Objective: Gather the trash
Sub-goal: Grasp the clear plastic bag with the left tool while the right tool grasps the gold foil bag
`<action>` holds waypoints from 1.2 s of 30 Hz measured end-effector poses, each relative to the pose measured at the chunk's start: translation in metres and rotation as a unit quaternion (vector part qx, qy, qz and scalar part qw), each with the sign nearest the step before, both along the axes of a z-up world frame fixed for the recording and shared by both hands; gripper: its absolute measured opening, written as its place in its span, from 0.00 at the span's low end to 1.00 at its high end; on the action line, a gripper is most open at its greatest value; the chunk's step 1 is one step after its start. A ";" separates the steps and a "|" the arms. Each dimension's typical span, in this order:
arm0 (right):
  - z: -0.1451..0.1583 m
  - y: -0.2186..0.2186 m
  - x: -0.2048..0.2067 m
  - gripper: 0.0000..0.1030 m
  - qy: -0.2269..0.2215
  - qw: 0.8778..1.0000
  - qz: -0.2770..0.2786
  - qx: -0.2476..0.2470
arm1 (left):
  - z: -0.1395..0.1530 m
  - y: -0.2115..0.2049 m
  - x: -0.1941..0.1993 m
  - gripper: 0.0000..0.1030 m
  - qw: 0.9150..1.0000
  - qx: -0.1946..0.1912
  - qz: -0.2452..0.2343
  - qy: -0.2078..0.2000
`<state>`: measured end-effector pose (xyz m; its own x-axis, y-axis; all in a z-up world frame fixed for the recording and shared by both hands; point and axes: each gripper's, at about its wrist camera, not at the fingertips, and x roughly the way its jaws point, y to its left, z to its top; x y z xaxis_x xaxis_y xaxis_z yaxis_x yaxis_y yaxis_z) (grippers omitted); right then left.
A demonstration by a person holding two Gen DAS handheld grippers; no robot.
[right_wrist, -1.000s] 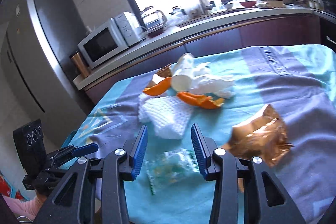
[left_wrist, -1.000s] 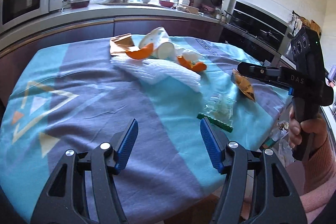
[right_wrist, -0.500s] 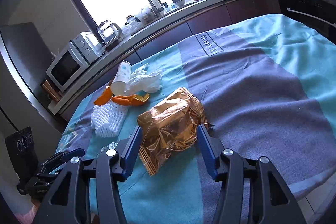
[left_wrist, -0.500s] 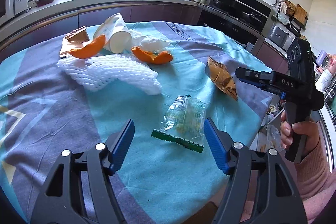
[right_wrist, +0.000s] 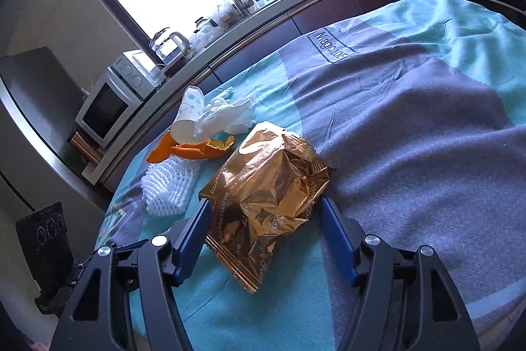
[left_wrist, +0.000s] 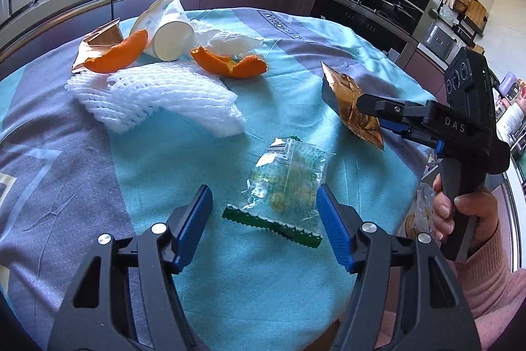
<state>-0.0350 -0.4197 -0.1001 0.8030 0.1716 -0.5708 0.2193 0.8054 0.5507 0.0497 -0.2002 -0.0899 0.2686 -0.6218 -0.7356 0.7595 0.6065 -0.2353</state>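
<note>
A crinkled gold foil wrapper (right_wrist: pixel 266 186) lay between the opening jaws of the right hand-held gripper (right_wrist: pixel 263 213), unpinched. The left hand-held gripper (left_wrist: pixel 263 203), closing, straddled a clear packet (left_wrist: pixel 289 180); bare counter (right_wrist: pixel 427 153) toward three o'clock.

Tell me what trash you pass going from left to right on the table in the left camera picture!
White foam net → orange peel → clear wrapper with the green edge → gold wrapper.
</note>
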 end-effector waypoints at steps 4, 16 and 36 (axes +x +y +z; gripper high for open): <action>0.000 0.006 0.005 0.58 0.004 1.000 0.004 -0.011 | -0.001 -0.002 -0.004 0.50 1.000 0.010 0.000 -0.009; 0.005 0.012 0.004 0.39 -0.009 1.000 0.016 -0.013 | 0.003 0.010 -0.011 0.41 1.000 0.002 0.015 -0.012; 0.045 0.078 0.020 0.39 -0.068 0.990 0.119 -0.016 | 0.040 0.107 -0.026 0.38 0.993 -0.039 0.096 -0.063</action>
<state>-0.0149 -0.3413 -0.0552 0.8119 0.3489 -0.4681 -0.0534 0.8427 0.5357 0.0233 -0.0933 -0.0499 0.4745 -0.6044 -0.6400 0.6579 0.7265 -0.1983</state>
